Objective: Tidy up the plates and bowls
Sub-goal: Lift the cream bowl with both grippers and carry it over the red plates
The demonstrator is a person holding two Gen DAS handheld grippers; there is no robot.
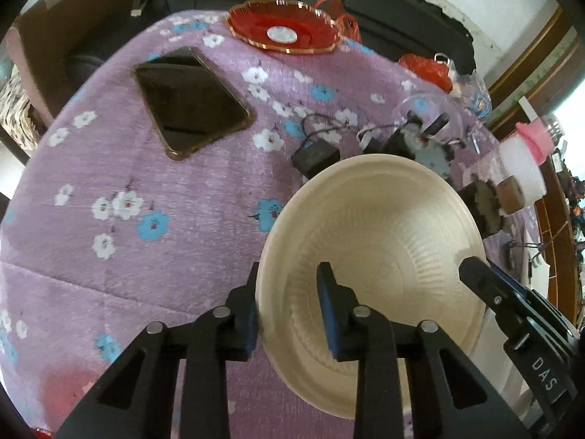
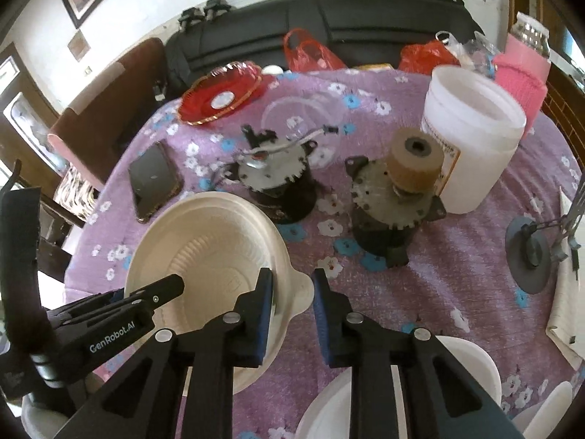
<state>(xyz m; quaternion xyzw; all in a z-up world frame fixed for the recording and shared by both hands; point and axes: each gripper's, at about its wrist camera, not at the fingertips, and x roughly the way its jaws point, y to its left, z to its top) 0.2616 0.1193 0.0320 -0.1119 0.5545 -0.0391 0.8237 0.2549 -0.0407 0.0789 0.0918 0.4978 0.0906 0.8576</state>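
Cream bowl (image 1: 373, 267) sits on the purple floral tablecloth (image 1: 146, 219). Left gripper (image 1: 290, 307) spread, straddling the bowl's 9 o'clock rim, not closed on it. Right gripper (image 2: 292, 309) spread, straddling the tabbed rim at 3 o'clock. Phone (image 1: 190, 100) at 11 o'clock.

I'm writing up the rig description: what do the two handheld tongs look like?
Both tongs, left and right, are matte black linkages with silver pivot pins and blue pads on the fingers. White lettering marks their bodies: "GenRobot.AI" on the left one, "DAS" on the right one.
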